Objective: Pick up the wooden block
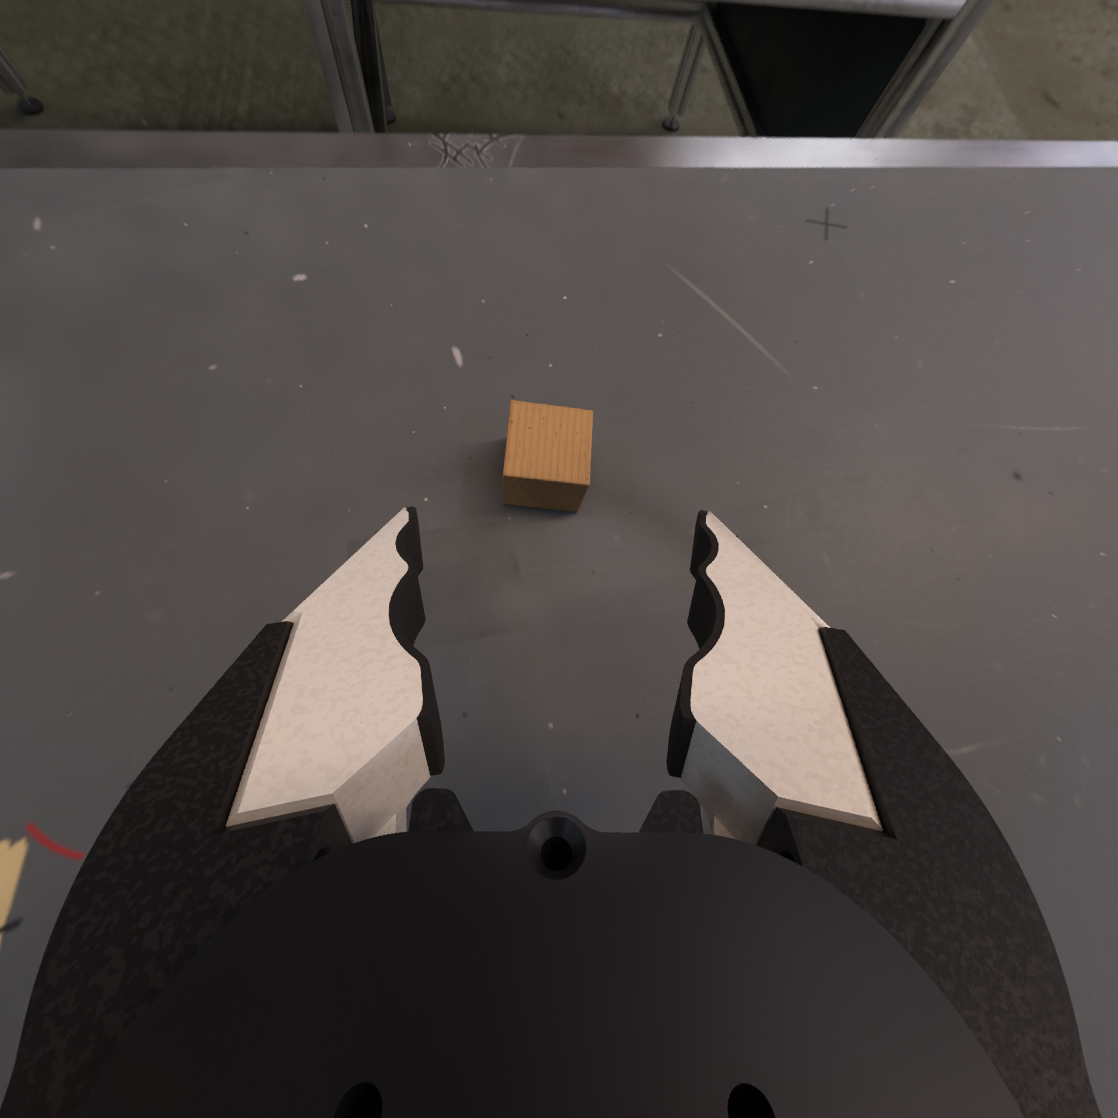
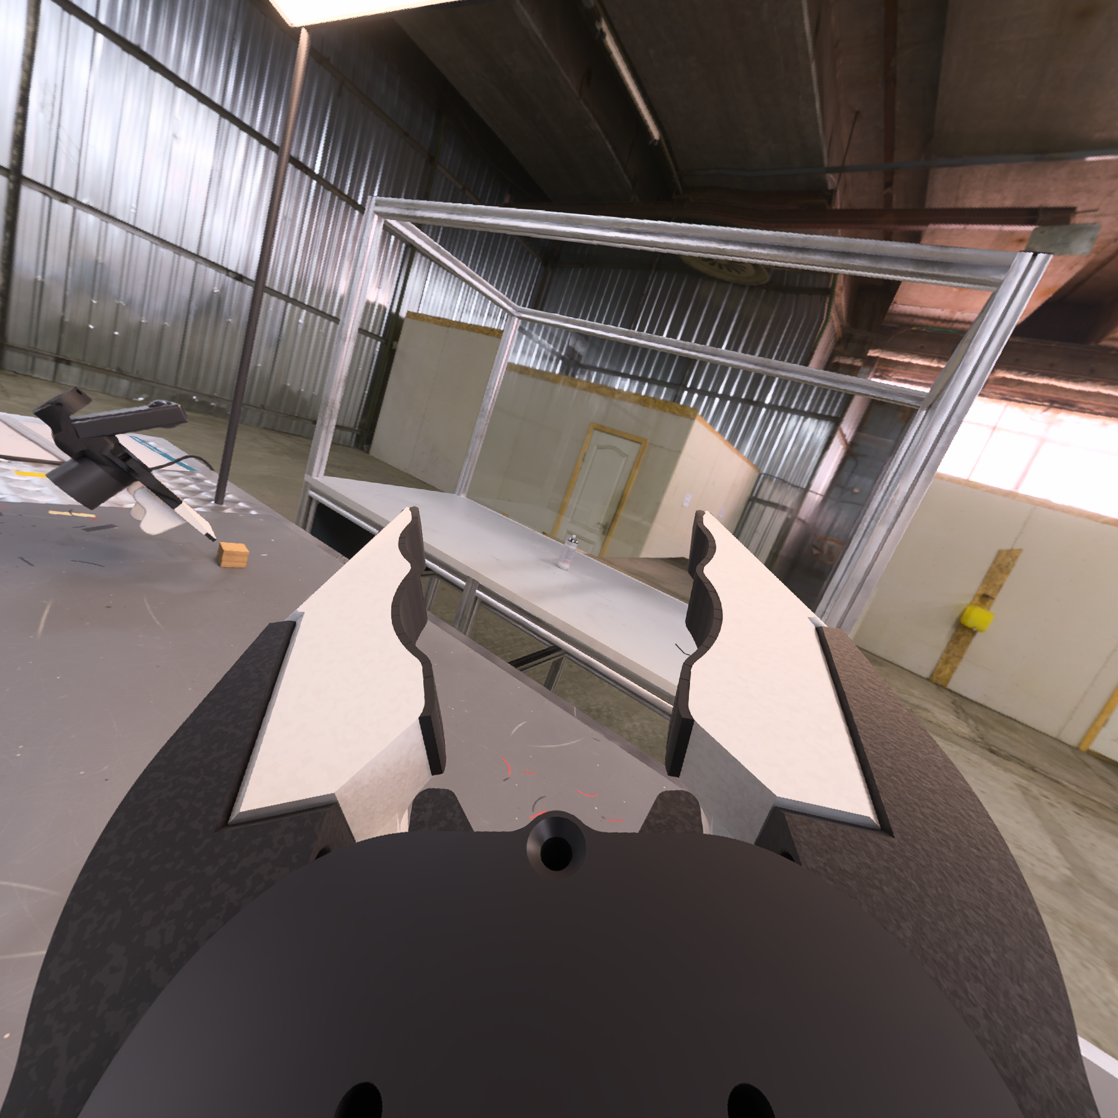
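The wooden block (image 1: pixel 547 455) is a small tan cube on the grey table (image 1: pixel 242 423). In the left wrist view it sits just beyond my left gripper (image 1: pixel 555 514), centred between the open, empty fingers and not touching them. In the right wrist view the block (image 2: pixel 233 554) lies far off at the left, with the left gripper (image 2: pixel 209 535) tilted down just short of it. My right gripper (image 2: pixel 555 514) is open and empty, raised over the table's edge and pointing away from the block.
The table's far edge (image 1: pixel 544 151) has metal frame legs (image 1: pixel 351 66) behind it. A metal-framed white bench (image 2: pixel 514 562) with a small can (image 2: pixel 567 552) stands beyond the table. A pole (image 2: pixel 254 302) rises near the table's far corner.
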Controlling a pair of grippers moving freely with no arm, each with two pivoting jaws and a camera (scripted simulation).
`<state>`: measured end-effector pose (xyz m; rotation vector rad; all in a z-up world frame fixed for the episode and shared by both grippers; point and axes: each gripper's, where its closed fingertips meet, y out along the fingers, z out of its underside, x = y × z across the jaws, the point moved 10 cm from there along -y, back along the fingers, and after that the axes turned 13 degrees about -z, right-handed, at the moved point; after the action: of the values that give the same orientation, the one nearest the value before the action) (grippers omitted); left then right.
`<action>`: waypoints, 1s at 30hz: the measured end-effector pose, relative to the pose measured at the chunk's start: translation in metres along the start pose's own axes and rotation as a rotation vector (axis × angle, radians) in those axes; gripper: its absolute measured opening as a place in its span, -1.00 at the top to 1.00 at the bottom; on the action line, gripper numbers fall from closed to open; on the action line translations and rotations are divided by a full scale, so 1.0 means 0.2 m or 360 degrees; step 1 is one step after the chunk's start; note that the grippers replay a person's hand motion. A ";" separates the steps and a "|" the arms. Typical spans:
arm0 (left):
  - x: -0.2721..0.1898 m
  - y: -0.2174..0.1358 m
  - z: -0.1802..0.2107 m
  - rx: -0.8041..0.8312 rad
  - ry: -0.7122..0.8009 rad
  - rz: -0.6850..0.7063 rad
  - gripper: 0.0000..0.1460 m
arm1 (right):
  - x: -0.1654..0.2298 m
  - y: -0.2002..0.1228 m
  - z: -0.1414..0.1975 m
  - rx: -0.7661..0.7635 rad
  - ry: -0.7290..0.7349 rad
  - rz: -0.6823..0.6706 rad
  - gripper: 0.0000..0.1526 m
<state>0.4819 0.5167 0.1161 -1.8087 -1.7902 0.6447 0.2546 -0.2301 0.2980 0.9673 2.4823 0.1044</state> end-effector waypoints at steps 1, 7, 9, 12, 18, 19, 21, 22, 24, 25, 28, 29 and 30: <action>0.00 0.03 0.00 0.0023 0.0001 -0.0004 -0.24 | 0.00 -0.01 0.00 0.0001 -0.0001 0.0009 -0.16; -0.04 0.18 -0.04 0.0140 0.0094 -0.0062 -0.23 | -0.01 -0.01 0.00 0.0024 -0.0012 0.0039 -0.15; -0.04 0.21 -0.06 0.0178 0.0138 -0.0096 -0.23 | -0.01 0.00 0.01 0.0040 -0.0012 0.0040 -0.16; -0.04 0.25 -0.06 0.0215 0.0177 -0.0114 -0.18 | -0.01 0.01 0.01 0.0063 -0.0017 0.0039 -0.16; -0.06 0.27 -0.05 0.0209 0.0220 -0.0041 0.47 | -0.01 0.04 0.02 0.0107 -0.0028 0.0039 -0.15; -0.05 0.26 -0.06 0.0208 0.0244 -0.0054 0.47 | -0.01 0.04 0.02 0.0114 -0.0028 0.0037 -0.15; -0.05 0.20 -0.09 0.0129 0.0245 -0.0069 0.47 | 0.00 0.06 0.02 0.0116 -0.0021 0.0024 -0.15; -0.04 0.16 -0.11 0.0071 0.0203 -0.0049 0.47 | 0.00 0.07 0.02 0.0110 -0.0015 0.0008 -0.15; -0.05 0.05 -0.16 -0.0079 0.0138 -0.0008 0.47 | 0.00 0.09 0.03 0.0091 0.0000 -0.0039 -0.15; -0.06 -0.02 -0.20 -0.0166 0.0120 0.0010 0.47 | 0.01 0.10 0.03 0.0082 0.0009 -0.0066 -0.15; -0.14 -0.26 -0.28 -0.0472 0.0091 0.0119 0.47 | 0.03 0.17 0.04 0.0056 0.0034 -0.0158 -0.13; -0.19 -0.35 -0.31 -0.0585 0.0088 0.0177 0.47 | 0.04 0.20 0.04 0.0047 0.0042 -0.0202 -0.13; -0.24 -0.44 -0.33 -0.0698 0.0089 0.0246 0.47 | 0.05 0.23 0.04 0.0037 0.0050 -0.0247 -0.13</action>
<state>0.4574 0.4674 0.2215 -2.2431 -1.8727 0.2617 0.2799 -0.1905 0.2973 0.7839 2.5826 0.0410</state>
